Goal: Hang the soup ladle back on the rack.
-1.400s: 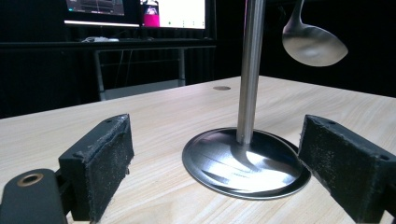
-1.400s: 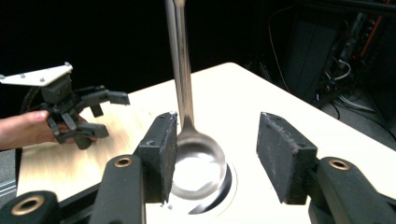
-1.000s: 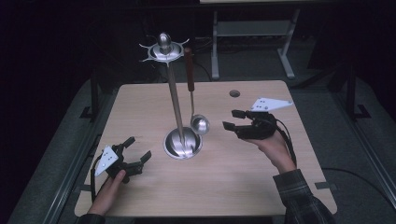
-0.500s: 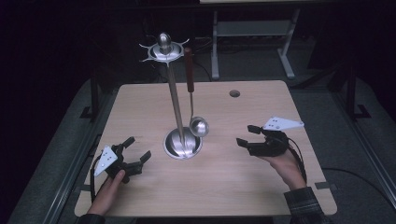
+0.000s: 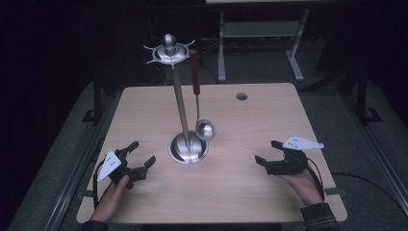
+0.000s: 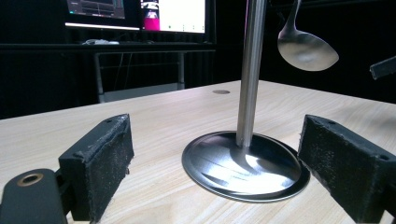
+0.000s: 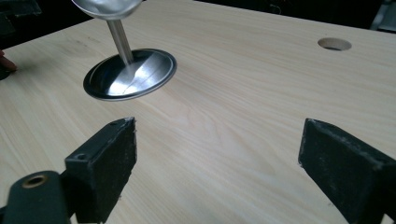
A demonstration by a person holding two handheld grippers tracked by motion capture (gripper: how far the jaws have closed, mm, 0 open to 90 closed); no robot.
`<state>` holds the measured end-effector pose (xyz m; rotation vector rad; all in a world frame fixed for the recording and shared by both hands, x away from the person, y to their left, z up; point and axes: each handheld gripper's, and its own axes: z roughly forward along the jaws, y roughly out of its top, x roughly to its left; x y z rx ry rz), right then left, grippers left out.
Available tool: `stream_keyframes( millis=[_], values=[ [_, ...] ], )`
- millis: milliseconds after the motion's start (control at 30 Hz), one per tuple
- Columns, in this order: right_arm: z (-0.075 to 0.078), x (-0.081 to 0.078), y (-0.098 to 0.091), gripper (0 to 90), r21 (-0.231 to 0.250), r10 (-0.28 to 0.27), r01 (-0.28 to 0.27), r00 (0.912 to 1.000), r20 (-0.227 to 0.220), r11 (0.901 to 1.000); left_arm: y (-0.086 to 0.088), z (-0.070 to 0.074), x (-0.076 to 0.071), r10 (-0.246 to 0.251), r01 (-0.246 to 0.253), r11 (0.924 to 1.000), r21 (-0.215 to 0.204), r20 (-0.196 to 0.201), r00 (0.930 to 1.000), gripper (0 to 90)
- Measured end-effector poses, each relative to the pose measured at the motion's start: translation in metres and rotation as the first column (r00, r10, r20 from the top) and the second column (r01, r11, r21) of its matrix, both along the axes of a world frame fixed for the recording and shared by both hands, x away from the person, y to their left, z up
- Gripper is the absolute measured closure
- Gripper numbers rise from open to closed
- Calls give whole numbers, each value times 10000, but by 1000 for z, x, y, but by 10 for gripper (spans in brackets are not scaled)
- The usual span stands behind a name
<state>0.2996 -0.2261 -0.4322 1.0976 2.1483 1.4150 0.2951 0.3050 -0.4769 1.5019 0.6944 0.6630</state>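
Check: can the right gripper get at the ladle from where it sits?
Probably yes. The right gripper has open, empty jaws aimed toward the stand, with bare table between. The ladle hangs on the stand's near-right side, bowl clear of the base, so only a lift and reach seems needed.

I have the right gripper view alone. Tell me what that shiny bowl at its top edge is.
Observer: A ladle, hanging by its brown handle from the top ring of the stand.
Operator: Report the left gripper.
Observer: The left gripper is open and empty, at the near left of the table, jaws toward the stand.
Operator: Now place mine.
Observer: The right gripper is at the near right, apart from the stand; its jaws have just been opening, nothing between them.
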Motion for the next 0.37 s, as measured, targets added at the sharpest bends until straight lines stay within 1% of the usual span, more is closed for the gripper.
stream_keyframes(
  millis=[67, 167, 233, 367],
  values=[
    [-6, -2, -3, 94, -80, -77, 77, 10000, -5, 9999, 0, 0, 0, 5, -5, 10000, 2, -6, 10000, 97],
    [-15, -5, -4, 92, -368, -157, 153, 9998, -114, 9992, 0, 0, 0, -11, 11, 10000, 5, -31, 10000, 97],
    [-18, -7, -5, 88, -525, -163, 157, 9998, -120, 9985, 0, 0, 0, -14, 14, 10000, 18, -36, 10000, 97],
    [-20, -8, -6, 88, -592, -223, 216, 9997, -109, 9980, -1, 0, 0, -13, 13, 10000, 30, -40, 10000, 97]
  ],
)
